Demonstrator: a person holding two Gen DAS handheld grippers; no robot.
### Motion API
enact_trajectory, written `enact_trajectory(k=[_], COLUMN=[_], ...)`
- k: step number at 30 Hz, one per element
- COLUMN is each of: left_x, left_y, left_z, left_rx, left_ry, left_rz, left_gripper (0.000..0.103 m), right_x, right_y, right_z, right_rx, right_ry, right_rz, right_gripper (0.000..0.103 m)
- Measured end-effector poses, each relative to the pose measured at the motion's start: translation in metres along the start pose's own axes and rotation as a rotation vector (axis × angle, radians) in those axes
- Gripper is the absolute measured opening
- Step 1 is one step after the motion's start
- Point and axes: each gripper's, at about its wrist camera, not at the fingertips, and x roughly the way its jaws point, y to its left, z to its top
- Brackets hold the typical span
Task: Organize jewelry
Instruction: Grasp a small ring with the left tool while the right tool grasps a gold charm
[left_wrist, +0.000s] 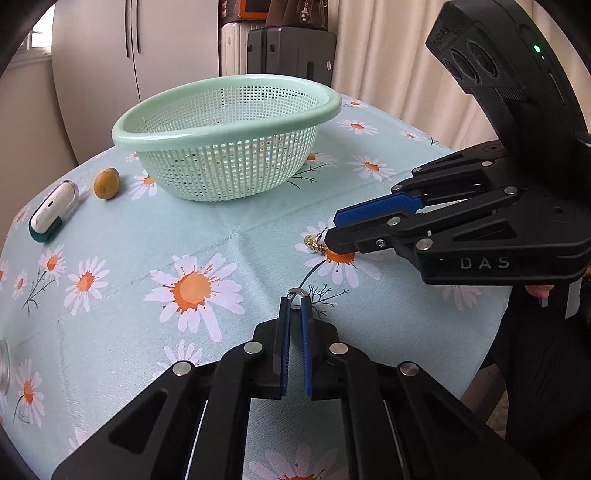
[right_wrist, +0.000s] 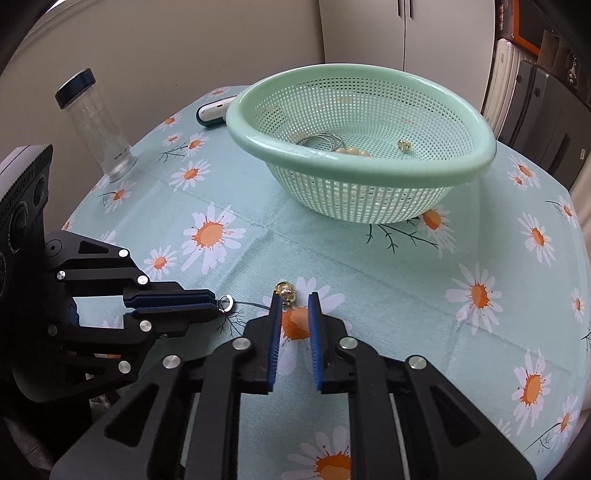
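A small silver ring (left_wrist: 296, 294) lies on the daisy tablecloth right at the tips of my left gripper (left_wrist: 295, 301), whose jaws are nearly closed on it; it also shows in the right wrist view (right_wrist: 226, 301). A gold ring (right_wrist: 285, 289) lies on the cloth just ahead of the left fingertip of my right gripper (right_wrist: 294, 297), which is open and empty. It also shows in the left wrist view (left_wrist: 313, 243). The green mesh basket (right_wrist: 476, 162) at the back holds a bead bracelet (right_wrist: 354, 151), silver hoops (right_wrist: 321, 140) and a gold piece (right_wrist: 403, 145).
A clear jar with a black lid (right_wrist: 94, 125) stands at the far left. A white and green case (left_wrist: 51, 216) and a small brown fruit (left_wrist: 106, 184) lie left of the basket (left_wrist: 229, 122). The table edge drops off at the right.
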Motion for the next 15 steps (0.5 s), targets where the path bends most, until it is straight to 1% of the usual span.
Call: enact_trajectory(k=[3, 5, 8, 9, 10, 14, 15], left_x=[0.0, 0.001, -0.002, -0.001, -0.001, 0.003, 0.003], left_y=[0.001, 0.001, -0.005, -0.007, -0.009, -0.012, -0.012], left_z=[0.0, 0.0, -0.002, -0.003, -0.002, 0.001, 0.001], left_rx=[-0.006, -0.008, 0.005, 0.014, 0.023, 0.03, 0.034], left_ry=[-0.001, -0.001, -0.003, -0.005, -0.007, -0.015, -0.018], left_rz=[0.003, -0.002, -0.02, -0.019, -0.012, 0.005, 0.008], left_gripper=[0.006, 0.008, 0.023, 0.031, 0.032, 0.033, 0.033], right_x=[0.002, 0.006, 0.012, 0.013, 0.014, 0.016, 0.016], right_y=[0.001, 0.004, 0.008, 0.009, 0.01, 0.012, 0.012], right_z=[0.003, 0.004, 0.007, 0.007, 0.008, 0.008, 0.008], right_rx=[-0.002, -0.004, -0.003, -0.004, -0.006, -0.023, -0.03], right_ry=[-0.002, 0.001, 0.002, 0.003, 0.004, -0.001, -0.002], right_rz=[-0.001, 0.004, 0.015, 0.017, 0.011, -0.011, -0.016], right_gripper=[0.019, 0.019, 0.019, 0.019, 0.019, 0.018, 0.015])
